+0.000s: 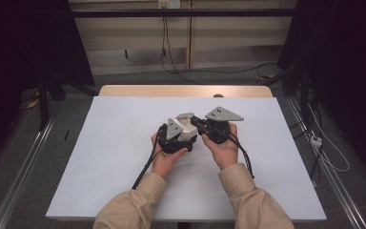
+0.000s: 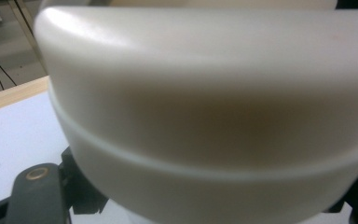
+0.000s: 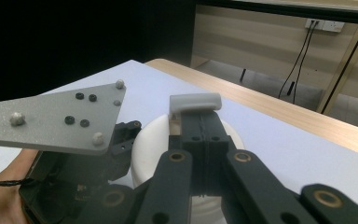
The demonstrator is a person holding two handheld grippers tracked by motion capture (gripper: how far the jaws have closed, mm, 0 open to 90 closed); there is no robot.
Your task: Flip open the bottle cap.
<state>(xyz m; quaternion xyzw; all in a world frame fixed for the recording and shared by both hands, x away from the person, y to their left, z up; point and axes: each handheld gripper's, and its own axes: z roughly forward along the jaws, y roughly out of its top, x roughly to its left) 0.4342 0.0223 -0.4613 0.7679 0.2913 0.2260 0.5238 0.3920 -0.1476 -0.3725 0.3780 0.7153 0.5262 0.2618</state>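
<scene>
Gripping the white jar mid-table in my left gripper keeps it steady, while my right gripper, at its 3 o'clock, pinches the grey tab on top.

white table sheet bare on all sides, white container wedged between both tongs

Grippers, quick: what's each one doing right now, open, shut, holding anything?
Left gripper: shut on the white round container, which it holds from the side.
Right gripper: jaws pressed together, shut on the small grey tab over the container.
</scene>
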